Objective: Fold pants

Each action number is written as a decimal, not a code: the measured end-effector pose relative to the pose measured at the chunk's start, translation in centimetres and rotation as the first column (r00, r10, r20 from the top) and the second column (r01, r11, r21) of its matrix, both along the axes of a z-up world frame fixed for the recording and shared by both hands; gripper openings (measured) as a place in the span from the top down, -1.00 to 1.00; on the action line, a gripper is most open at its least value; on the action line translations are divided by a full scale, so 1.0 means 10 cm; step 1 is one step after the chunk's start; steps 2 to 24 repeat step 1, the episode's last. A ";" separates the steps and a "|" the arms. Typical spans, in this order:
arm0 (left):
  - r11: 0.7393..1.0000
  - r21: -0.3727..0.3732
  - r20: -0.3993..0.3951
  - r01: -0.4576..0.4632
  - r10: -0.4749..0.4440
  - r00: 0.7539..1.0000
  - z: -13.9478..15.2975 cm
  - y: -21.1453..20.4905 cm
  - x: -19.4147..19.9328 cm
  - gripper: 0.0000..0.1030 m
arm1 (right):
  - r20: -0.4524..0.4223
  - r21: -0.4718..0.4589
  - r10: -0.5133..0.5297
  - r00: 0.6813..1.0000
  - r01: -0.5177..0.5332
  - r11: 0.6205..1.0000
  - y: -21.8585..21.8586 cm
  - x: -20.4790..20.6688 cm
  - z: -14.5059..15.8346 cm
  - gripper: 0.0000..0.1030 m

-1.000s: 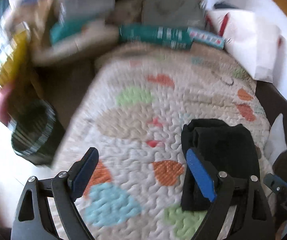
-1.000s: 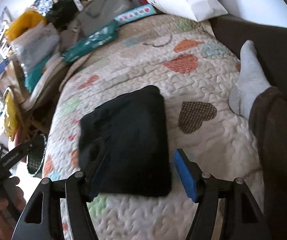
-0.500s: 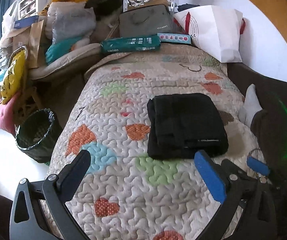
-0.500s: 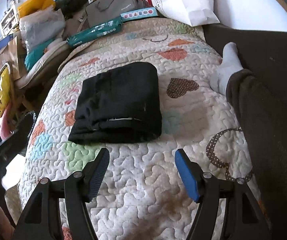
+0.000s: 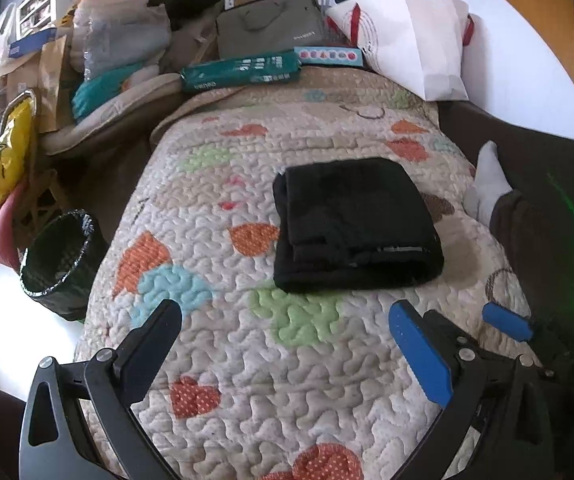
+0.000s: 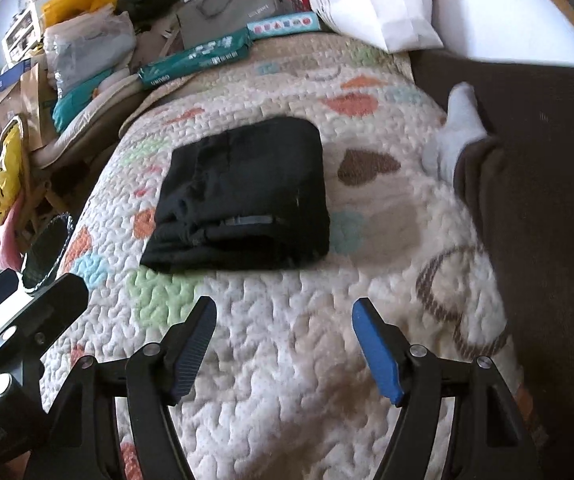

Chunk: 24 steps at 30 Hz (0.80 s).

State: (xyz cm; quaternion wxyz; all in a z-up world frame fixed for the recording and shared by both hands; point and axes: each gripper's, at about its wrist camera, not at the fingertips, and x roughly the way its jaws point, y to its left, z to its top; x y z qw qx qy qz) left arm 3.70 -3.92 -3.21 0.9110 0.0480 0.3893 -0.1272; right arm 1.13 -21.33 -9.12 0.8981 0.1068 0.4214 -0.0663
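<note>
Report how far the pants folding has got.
Done: the black pants lie folded into a compact rectangle on the quilt, layers stacked, nothing trailing. In hand: nothing. The left gripper is wide open above bare quilt, short of the bundle; the right gripper has its jaws opening, with nothing between them. Left: apparently nothing, unless the slightly uneven near edge needs squaring.

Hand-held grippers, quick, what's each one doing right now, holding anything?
Left hand-held gripper: open, holding nothing, short of the folded black pants.
Right hand-held gripper: jaws opening, nothing between them.
</note>
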 end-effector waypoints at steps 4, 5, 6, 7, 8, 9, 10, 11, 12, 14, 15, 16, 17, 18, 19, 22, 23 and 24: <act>1.000 0.008 0.002 0.003 -0.003 1.000 -0.01 -0.01 -0.02 -1.00 | -0.014 0.004 -0.003 1.000 0.003 1.000 0.00 -0.01 -0.03 -0.47; 1.000 0.008 0.002 0.003 -0.003 1.000 -0.01 -0.01 -0.02 -1.00 | -0.014 0.004 -0.003 1.000 0.003 1.000 0.00 -0.01 -0.03 -0.47; 1.000 0.008 0.002 0.003 -0.003 1.000 -0.01 -0.01 -0.02 -1.00 | -0.014 0.004 -0.003 1.000 0.003 1.000 0.00 -0.01 -0.03 -0.47; 1.000 0.008 0.002 0.003 -0.003 1.000 -0.01 -0.01 -0.02 -1.00 | -0.014 0.004 -0.003 1.000 0.003 1.000 0.00 -0.01 -0.03 -0.47; 1.000 0.008 0.002 0.003 -0.003 1.000 -0.01 -0.01 -0.02 -1.00 | -0.014 0.004 -0.003 1.000 0.003 1.000 0.00 -0.01 -0.03 -0.47; 1.000 0.008 0.002 0.003 -0.003 1.000 -0.01 -0.01 -0.02 -1.00 | -0.014 0.004 -0.003 1.000 0.003 1.000 0.00 -0.01 -0.03 -0.47; 1.000 0.008 0.002 0.003 -0.003 1.000 -0.01 -0.01 -0.02 -1.00 | -0.014 0.004 -0.003 1.000 0.003 1.000 0.00 -0.01 -0.03 -0.47; 1.000 0.008 0.002 0.003 -0.003 1.000 -0.01 -0.01 -0.02 -1.00 | -0.014 0.004 -0.003 1.000 0.003 1.000 0.00 -0.01 -0.03 -0.47; 1.000 0.008 0.002 0.003 -0.003 1.000 -0.01 -0.01 -0.02 -1.00 | -0.014 0.004 -0.003 1.000 0.003 1.000 0.00 -0.01 -0.03 -0.47; 1.000 0.008 0.002 0.003 -0.003 1.000 -0.01 -0.01 -0.02 -1.00 | -0.014 0.004 -0.003 1.000 0.003 1.000 0.00 -0.01 -0.03 -0.47; 1.000 0.008 0.002 0.003 -0.003 1.000 -0.01 -0.01 -0.02 -1.00 | -0.014 0.004 -0.003 1.000 0.003 1.000 0.00 -0.01 -0.03 -0.47; 1.000 0.008 0.002 0.003 -0.003 1.000 -0.01 -0.01 -0.02 -1.00 | -0.014 0.004 -0.003 1.000 0.003 1.000 0.00 -0.01 -0.03 -0.47; 1.000 0.008 0.002 0.003 -0.003 1.000 -0.01 -0.01 -0.02 -1.00 | -0.014 0.004 -0.003 1.000 0.003 1.000 0.00 -0.01 -0.03 -0.47; 1.000 0.008 0.002 0.003 -0.003 1.000 -0.01 -0.01 -0.02 -1.00 | -0.014 0.004 -0.003 1.000 0.003 1.000 0.00 -0.01 -0.03 -0.47; 1.000 0.008 0.002 0.003 -0.003 1.000 -0.01 -0.01 -0.02 -1.00 | -0.014 0.004 -0.003 1.000 0.003 1.000 0.00 -0.01 -0.03 -0.47; 1.000 0.008 0.002 0.003 -0.003 1.000 -0.01 -0.01 -0.02 -1.00 | -0.014 0.004 -0.003 1.000 0.003 1.000 0.00 -0.01 -0.03 -0.47; 1.000 0.008 0.002 0.003 -0.003 1.000 -0.01 -0.01 -0.02 -1.00 | -0.014 0.004 -0.003 1.000 0.003 1.000 0.00 -0.01 -0.03 -0.47; 1.000 0.008 0.002 0.003 -0.003 1.000 -0.01 -0.01 -0.02 -1.00 | -0.014 0.004 -0.003 1.000 0.003 1.000 0.00 -0.01 -0.03 -0.47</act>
